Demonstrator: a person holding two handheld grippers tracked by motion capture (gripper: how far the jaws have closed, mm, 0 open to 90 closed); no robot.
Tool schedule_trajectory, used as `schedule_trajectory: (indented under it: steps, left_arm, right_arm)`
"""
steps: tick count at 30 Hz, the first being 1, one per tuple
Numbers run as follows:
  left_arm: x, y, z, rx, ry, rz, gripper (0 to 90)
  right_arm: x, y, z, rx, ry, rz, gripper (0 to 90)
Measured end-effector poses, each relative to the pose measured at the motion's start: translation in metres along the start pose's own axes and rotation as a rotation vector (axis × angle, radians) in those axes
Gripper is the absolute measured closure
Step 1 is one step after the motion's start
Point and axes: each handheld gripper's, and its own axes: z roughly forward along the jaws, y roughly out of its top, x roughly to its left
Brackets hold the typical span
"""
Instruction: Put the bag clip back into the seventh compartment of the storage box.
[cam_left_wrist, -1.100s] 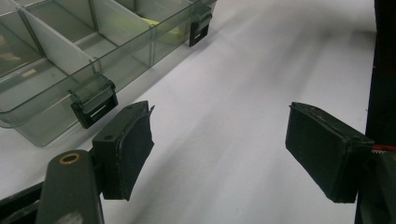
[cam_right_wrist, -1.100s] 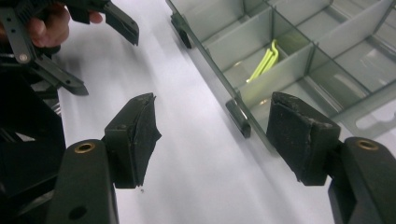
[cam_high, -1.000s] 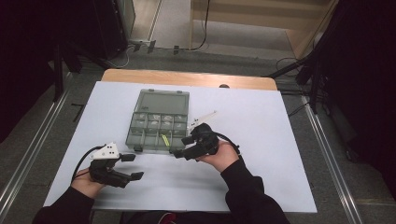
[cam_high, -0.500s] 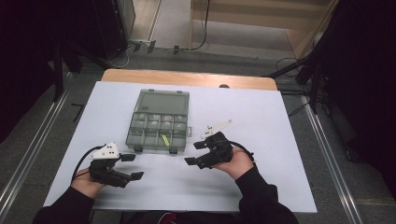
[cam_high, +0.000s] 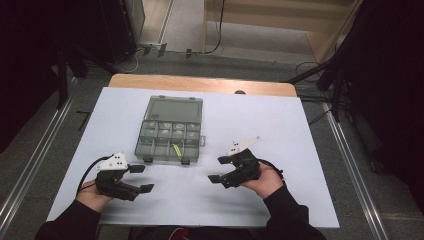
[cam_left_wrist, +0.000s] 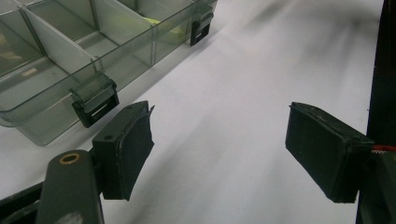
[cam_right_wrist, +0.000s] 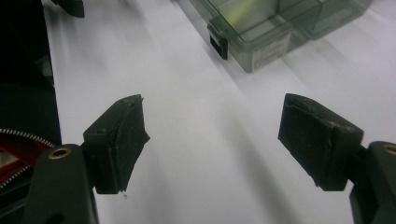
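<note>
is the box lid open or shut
Open: the lid lies flat behind the box, and the bare compartments show a yellow piece.

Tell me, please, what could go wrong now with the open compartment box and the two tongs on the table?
1. The right tongs have just been opening, empty; the yellow piece looks thin and may slip when picked.
2. The compartment box lies open and unheld, so a push may slide it.
3. The left tongs are close to a front latch and might bump it.

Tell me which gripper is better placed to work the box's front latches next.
Left, probably. The left gripper sits just below the organizer box's near-left corner, open, with a front latch right beside its jaw. The right gripper, also open and empty, lies further off to the box's right.
</note>
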Motion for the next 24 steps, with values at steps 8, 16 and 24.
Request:
schedule_trajectory:
  steps: [8, 16, 24]
  left_arm:
    - [0.0, 0.0, 0.0, -0.001, -0.003, 0.0, 22.3]
    - [0.0, 0.0, 0.0, -0.005, 0.0, -0.005, 22.3]
    - [0.001, 0.0, -0.001, -0.015, 0.001, -0.01, 22.3]
  right_arm:
    - [-0.003, -0.024, -0.014, -0.008, -0.034, 0.019, 23.7]
    - [-0.008, -0.042, -0.027, -0.016, -0.061, 0.042, 23.8]
    - [-0.011, -0.058, -0.039, -0.021, -0.088, 0.064, 23.8]
